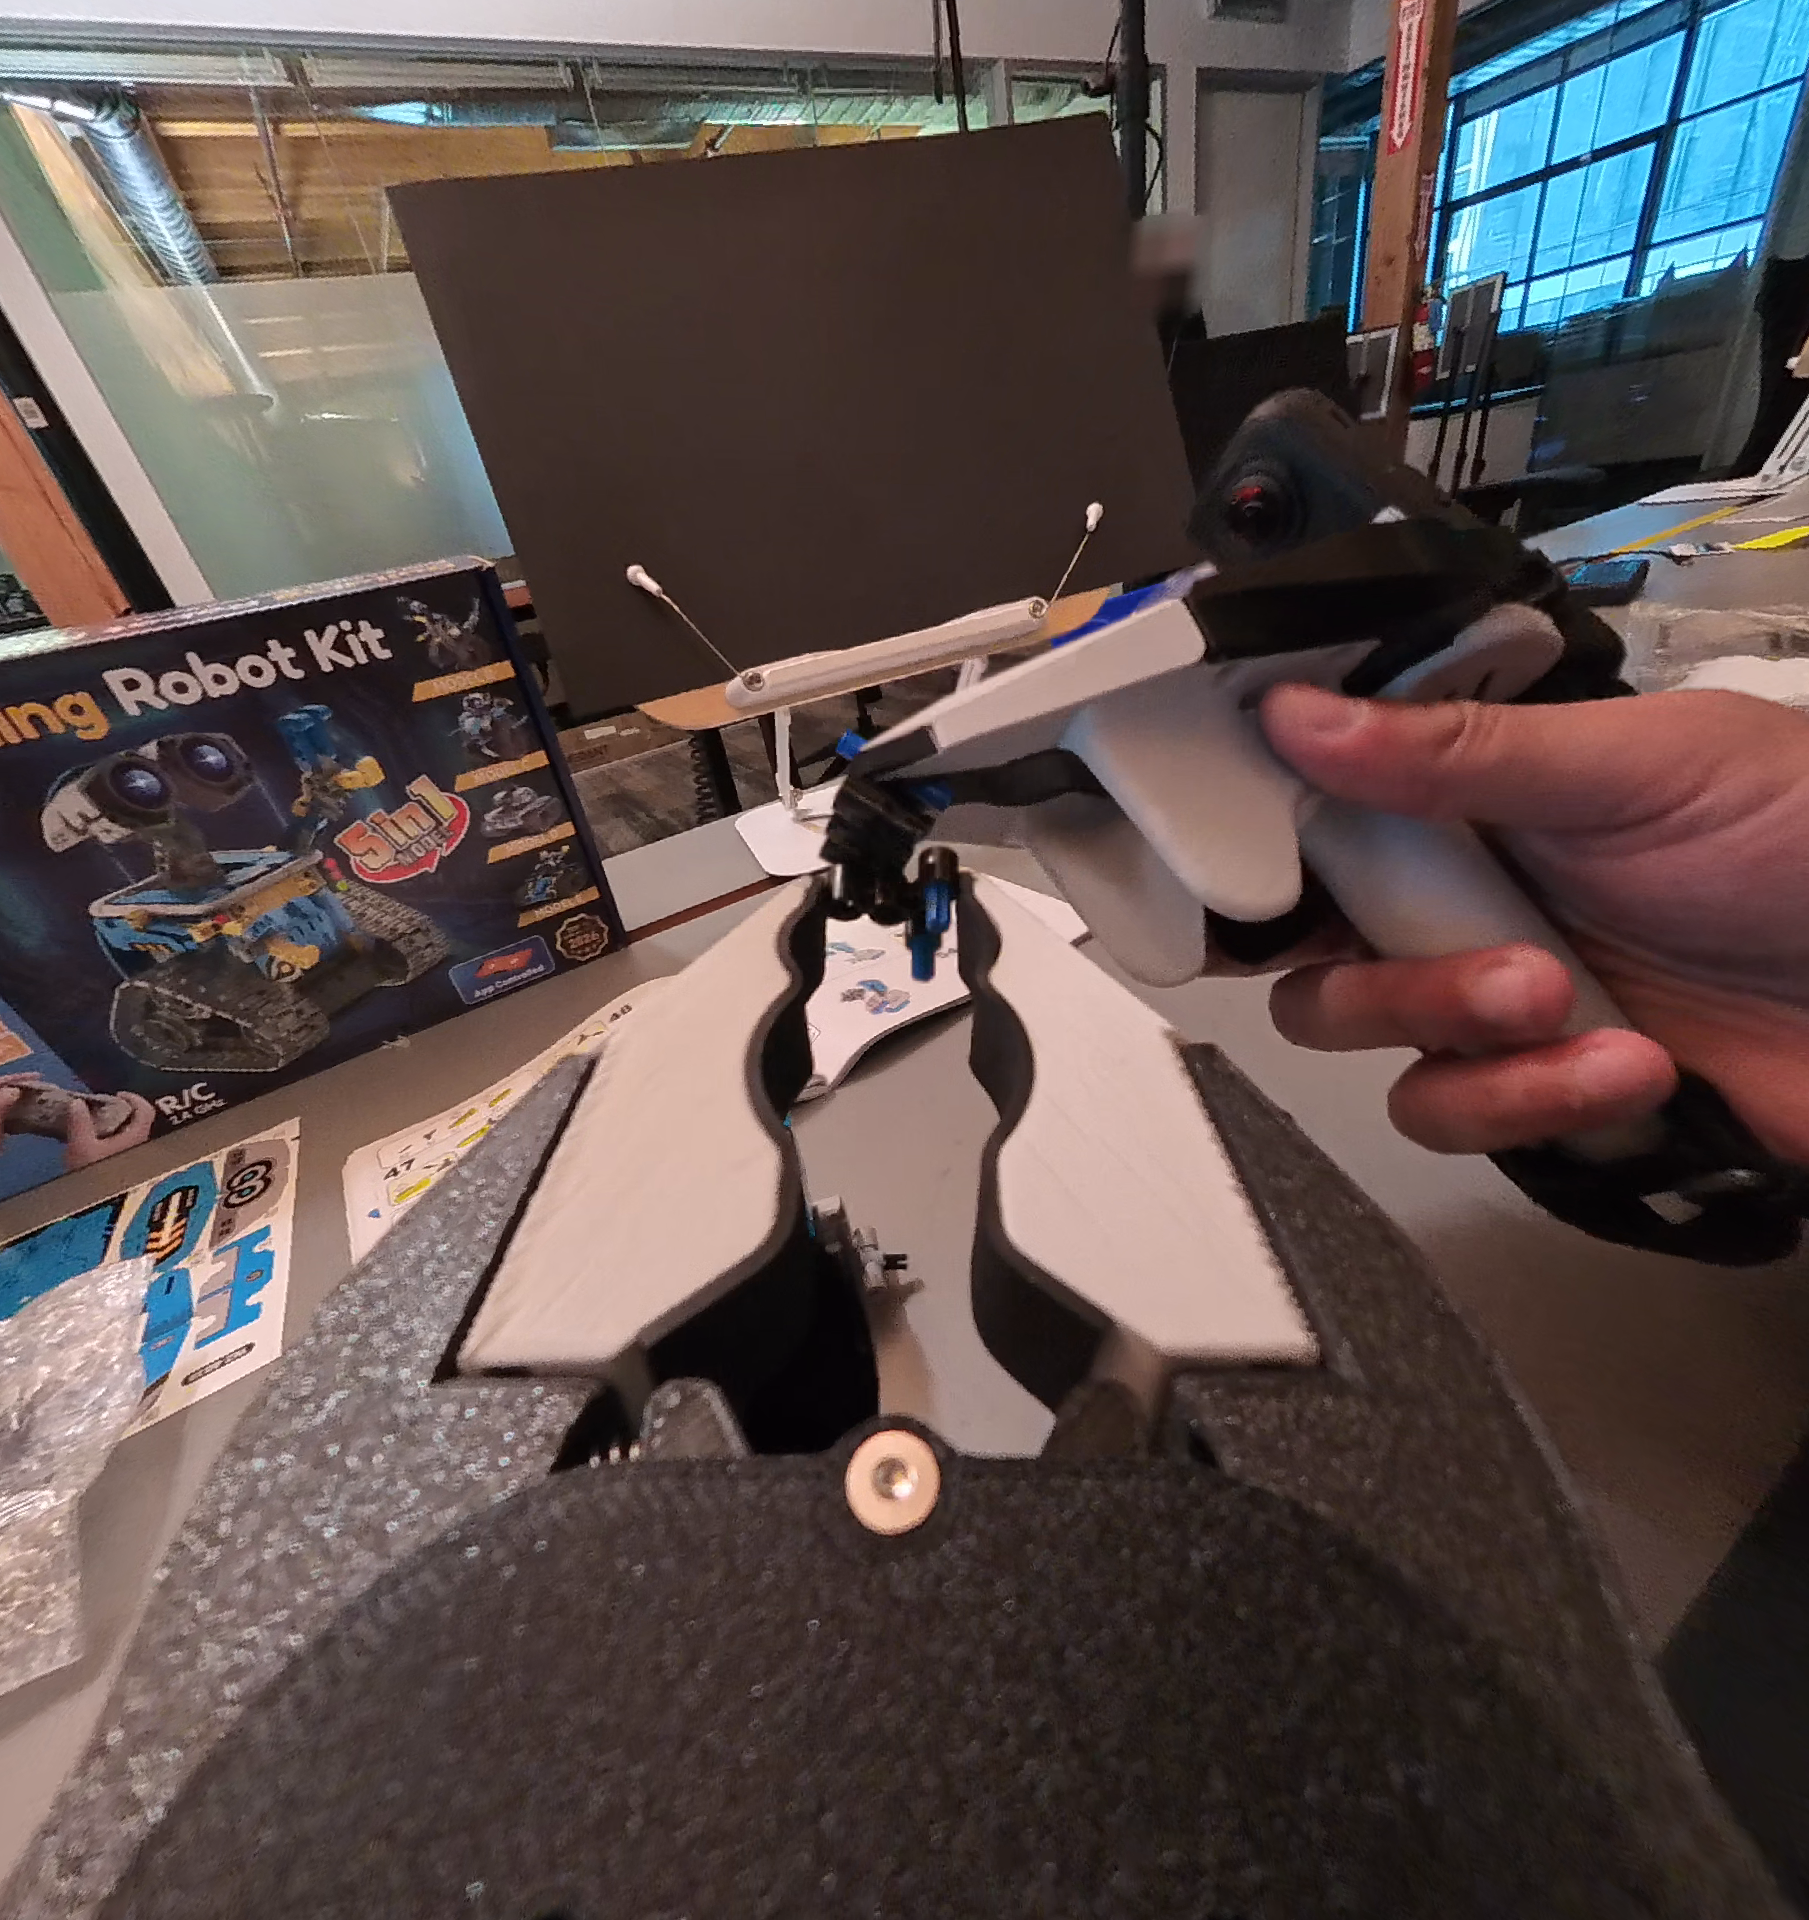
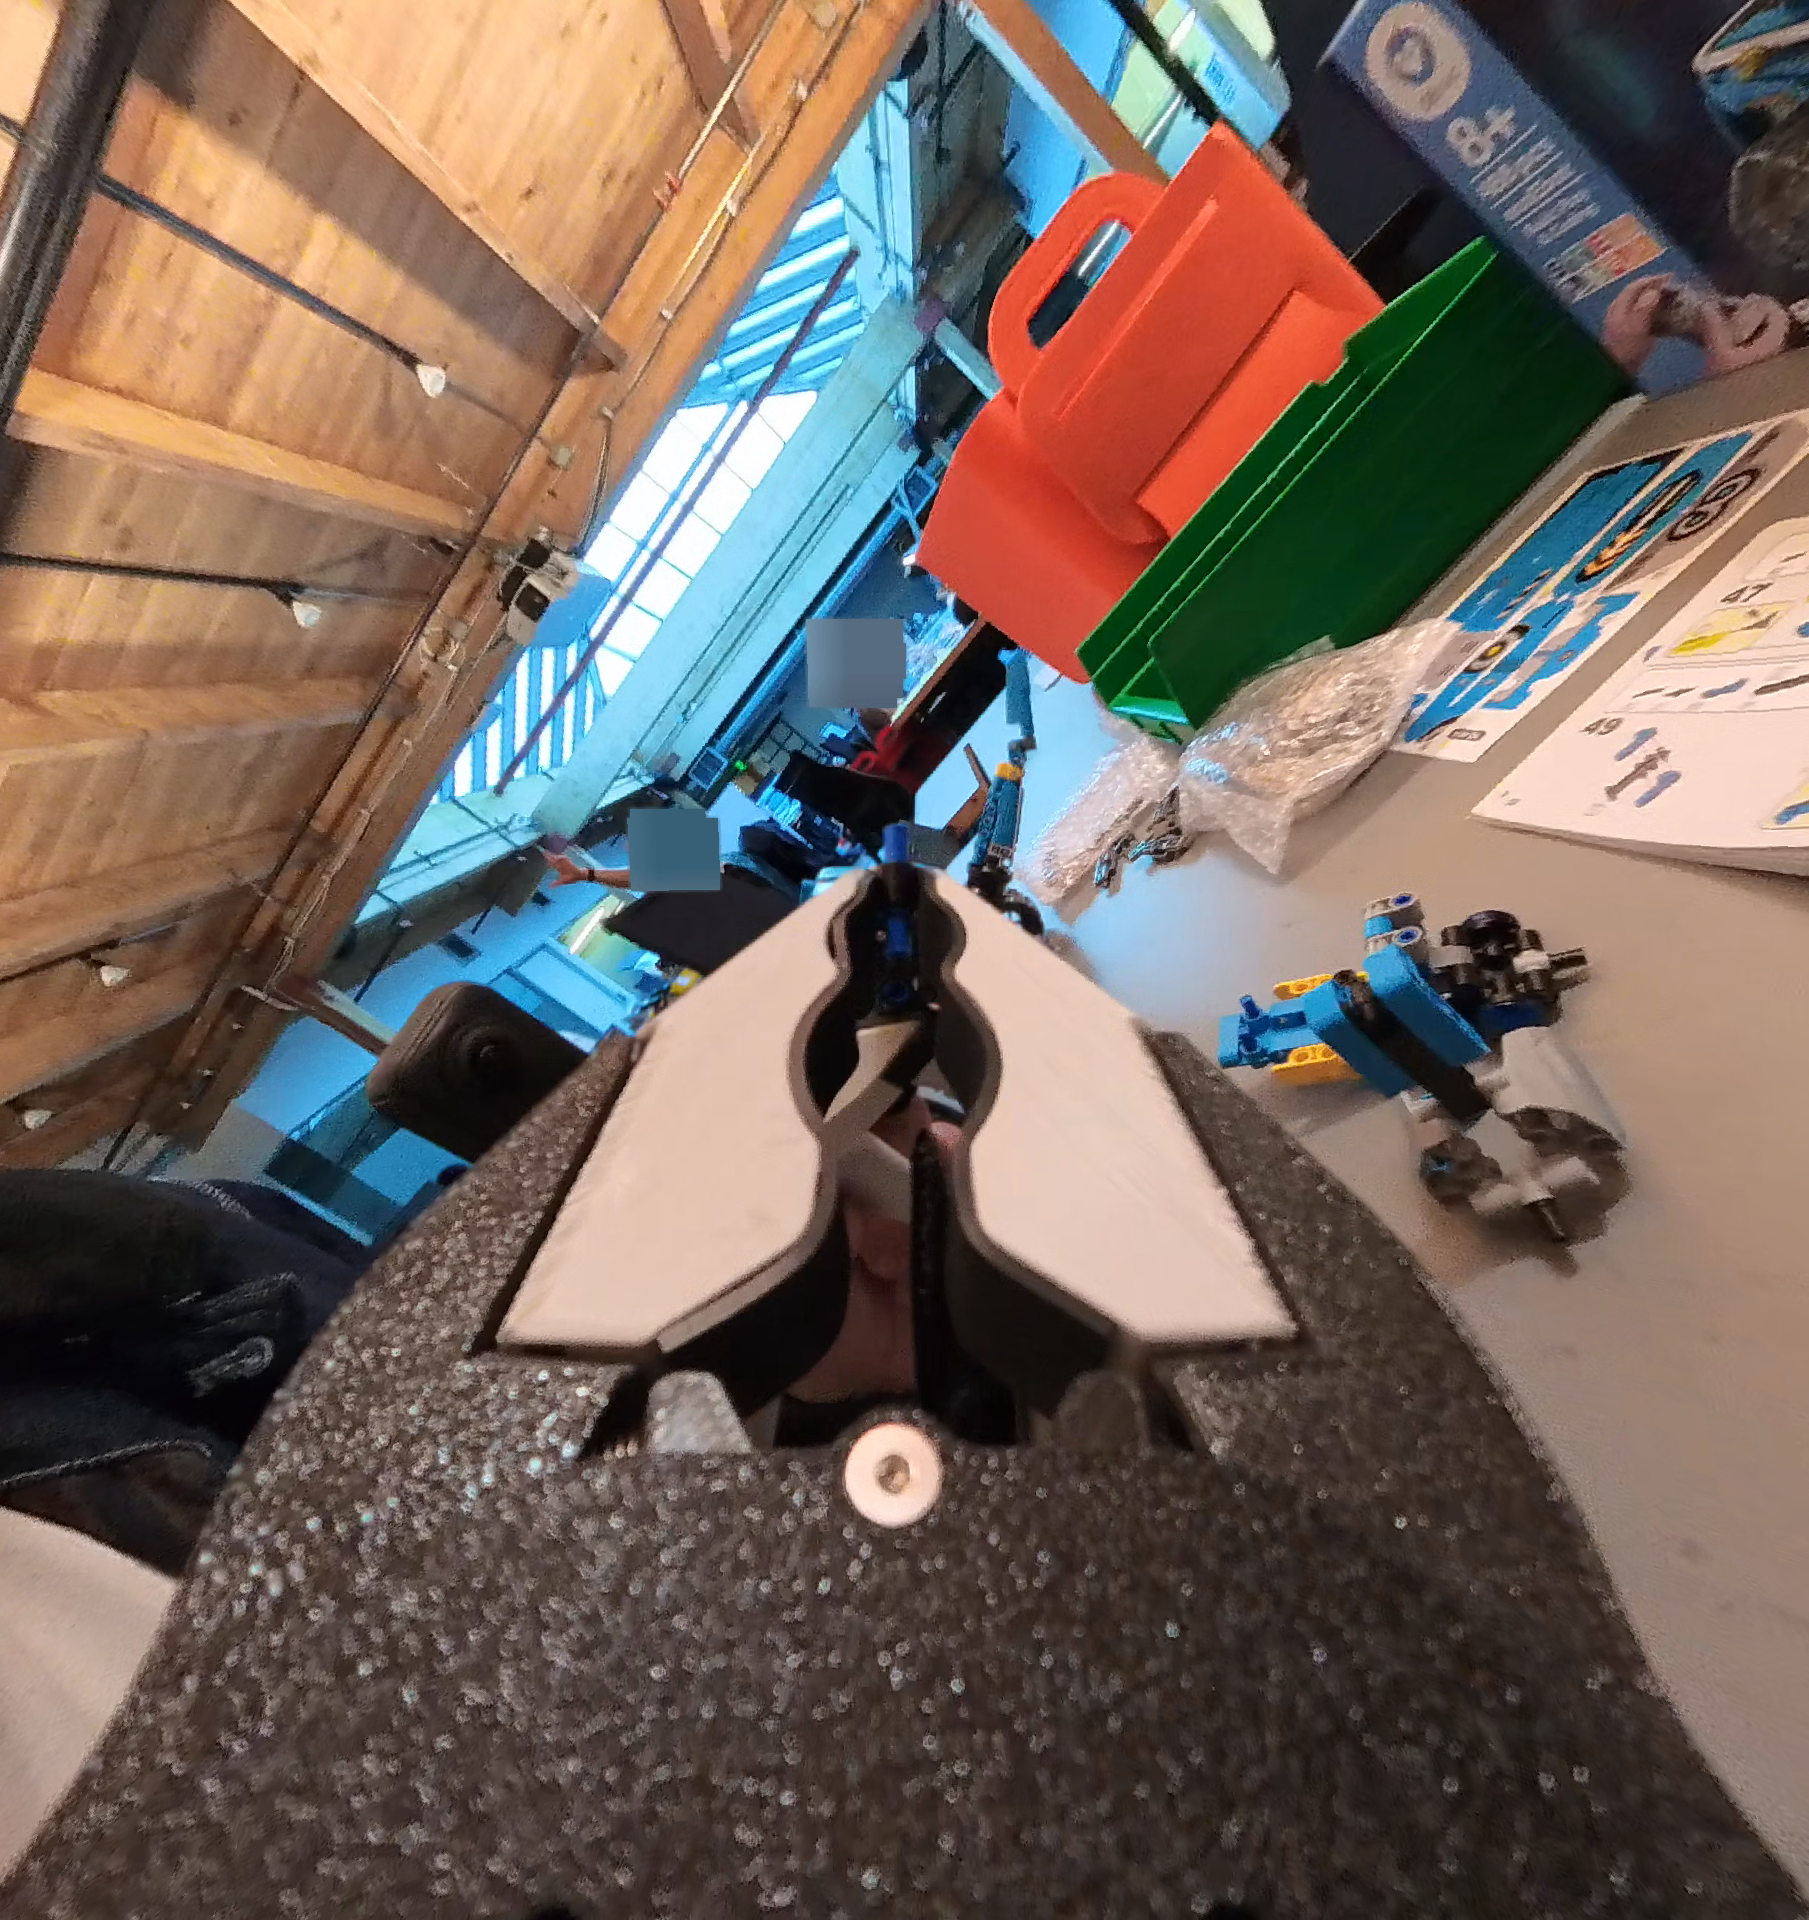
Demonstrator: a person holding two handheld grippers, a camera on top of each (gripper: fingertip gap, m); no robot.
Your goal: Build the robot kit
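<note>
Left claw [image 1: 884,894], right claw [image 2: 895,894] pinch black-blue brick piece [image 1: 879,868]; printed kit box [image 1: 256,831] behind.

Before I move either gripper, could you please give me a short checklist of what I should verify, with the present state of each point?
1. Right gripper grips the black and blue brick piece: ok, its tips are shut on it.
2. Left gripper grips that piece too: cannot tell; the piece sits between its tips, but contact is unclear.
3. Clearance between the two grippers: not ok, their tips nearly meet at the piece.
4. Half-built brick model is out of the way: ok, it lies apart on the table.
5. Instruction sheet is in sight: ok, it lies flat on the table.
</note>
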